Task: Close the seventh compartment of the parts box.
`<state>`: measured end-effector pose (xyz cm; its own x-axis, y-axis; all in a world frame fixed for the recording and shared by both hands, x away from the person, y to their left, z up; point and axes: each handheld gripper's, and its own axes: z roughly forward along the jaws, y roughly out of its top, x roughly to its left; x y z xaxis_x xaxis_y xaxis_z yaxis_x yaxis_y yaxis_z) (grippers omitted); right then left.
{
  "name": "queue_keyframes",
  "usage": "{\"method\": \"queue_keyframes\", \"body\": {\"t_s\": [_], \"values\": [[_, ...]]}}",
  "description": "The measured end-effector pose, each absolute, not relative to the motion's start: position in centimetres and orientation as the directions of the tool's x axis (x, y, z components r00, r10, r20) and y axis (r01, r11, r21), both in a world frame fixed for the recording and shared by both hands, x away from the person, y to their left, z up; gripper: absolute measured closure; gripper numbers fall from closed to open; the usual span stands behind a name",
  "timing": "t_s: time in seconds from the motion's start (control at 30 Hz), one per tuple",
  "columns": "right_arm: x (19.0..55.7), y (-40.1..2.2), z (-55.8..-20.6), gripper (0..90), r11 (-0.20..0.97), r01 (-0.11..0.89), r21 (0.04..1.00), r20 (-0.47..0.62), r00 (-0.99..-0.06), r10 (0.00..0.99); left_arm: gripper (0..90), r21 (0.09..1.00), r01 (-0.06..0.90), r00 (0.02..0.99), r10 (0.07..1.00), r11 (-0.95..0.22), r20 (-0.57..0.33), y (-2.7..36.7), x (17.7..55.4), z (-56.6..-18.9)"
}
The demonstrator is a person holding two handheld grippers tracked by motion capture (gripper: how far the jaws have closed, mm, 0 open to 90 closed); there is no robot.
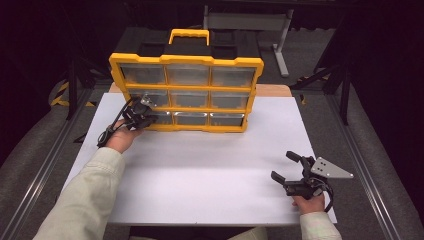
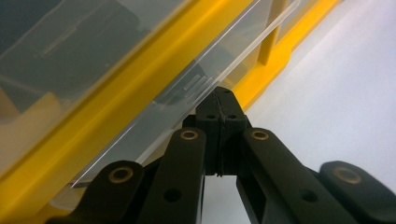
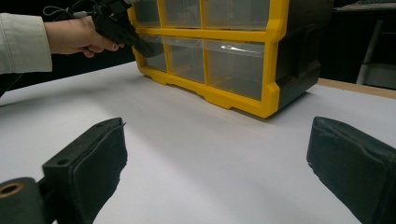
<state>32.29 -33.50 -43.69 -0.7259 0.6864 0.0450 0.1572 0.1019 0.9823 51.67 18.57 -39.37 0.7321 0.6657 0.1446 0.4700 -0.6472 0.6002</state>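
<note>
Left gripper, jaws pinched together at the lip of the bottom-left drawer of the yellow organizer; right gripper wide open, empty, well apart near table's edge.

Three cameras around the yellow drawer cabinet

The high view looks forward and down on it from above; the left gripper view presses close against its lower-left drawer; the right gripper view faces it low from well back, sharing its front.

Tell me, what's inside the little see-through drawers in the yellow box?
The clear drawers of the yellow organizer look mostly empty; glare and frosted fronts hide their backs.
</note>
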Motion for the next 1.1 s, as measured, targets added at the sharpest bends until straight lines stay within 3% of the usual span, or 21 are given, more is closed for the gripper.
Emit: {"method": "queue_keyframes", "body": {"t_s": [0.2,0.37,0.57,0.7,0.83,1.1], "values": [[32.3,-33.5,-43.7,5.4,0.102,0.157,0.982,0.045,-0.724,0.688,89.0,0.574,0.472,0.752,0.645,-0.669,0.132,18.9,51.5,-39.6],[32.4,-33.5,-43.7,5.4,0.103,0.159,0.982,0.045,-0.723,0.689,82.0,0.586,0.467,0.765,0.635,-0.662,0.108,19.5,50.8,-39.2],[32.5,-33.3,-43.7,5.4,0.109,0.160,0.981,0.042,-0.724,0.688,65.9,0.648,0.448,0.776,0.627,-0.616,0.060,20.4,49.2,-38.0],[32.5,-33.3,-43.7,5.4,0.108,0.163,0.981,0.045,-0.723,0.690,40.0,0.716,0.437,0.776,0.631,-0.544,0.005,21.0,47.9,-37.3],[32.5,-33.3,-43.6,5.4,0.107,0.160,0.981,0.042,-0.722,0.691,27.0,0.773,0.415,0.787,0.616,-0.479,-0.041,21.4,46.6,-36.9],[32.5,-33.3,-43.6,5.4,0.114,0.155,0.981,0.034,-0.723,0.690,11.3,0.871,0.354,0.812,0.574,-0.341,-0.105,22.3,44.2,-36.0]]}}
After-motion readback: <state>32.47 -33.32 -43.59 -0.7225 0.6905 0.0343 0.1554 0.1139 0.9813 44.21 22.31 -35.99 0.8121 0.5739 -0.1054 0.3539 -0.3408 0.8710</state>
